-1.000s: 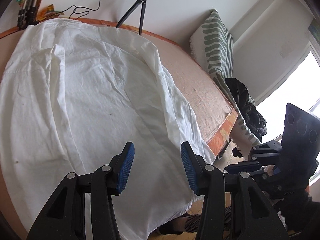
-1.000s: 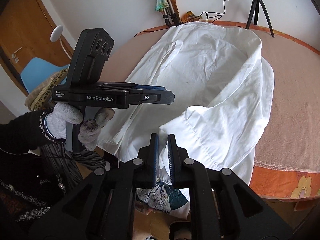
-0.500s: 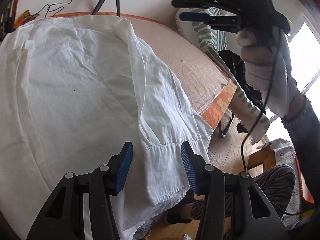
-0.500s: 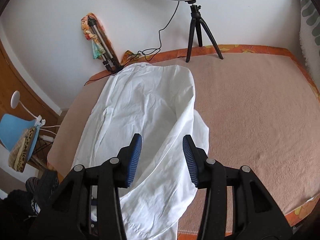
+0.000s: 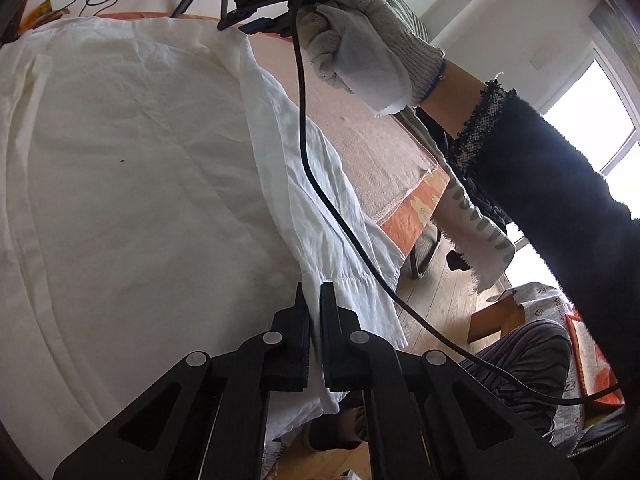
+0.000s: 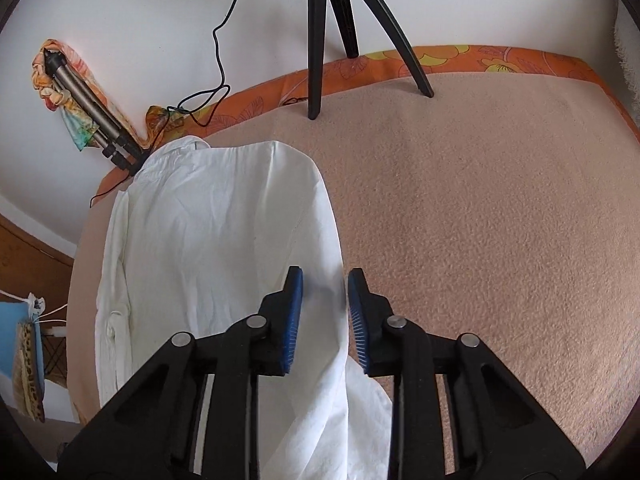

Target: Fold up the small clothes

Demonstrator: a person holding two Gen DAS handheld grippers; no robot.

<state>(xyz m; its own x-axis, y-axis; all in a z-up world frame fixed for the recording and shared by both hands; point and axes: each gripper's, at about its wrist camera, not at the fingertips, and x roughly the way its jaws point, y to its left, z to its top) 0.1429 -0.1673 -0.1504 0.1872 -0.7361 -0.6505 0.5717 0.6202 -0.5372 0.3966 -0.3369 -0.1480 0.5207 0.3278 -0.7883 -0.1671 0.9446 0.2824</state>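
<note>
White garment [image 5: 132, 168] spread over the peach blanket [image 6: 480, 220], filling the 9 o'clock half of the bed in the left wrist view; one folded edge runs from 12 toward 6 o'clock.

Left gripper [image 5: 315, 300] at 6 o'clock, clenched on the garment's hem, cloth pinched between the 2 pads.

Right gripper [image 6: 325, 300] at 6 o'clock in its own view, jaws closing, a gap showing; the garment's right edge lies between the blue pads [image 6: 294, 320], not pressed. In the left wrist view it sits at 12 o'clock, held by a gloved hand [image 5: 360, 40], black cable [image 5: 320, 184] trailing across the cloth.

Tripod [image 6: 340, 20] at 12 o'clock, feet on the blanket.
</note>
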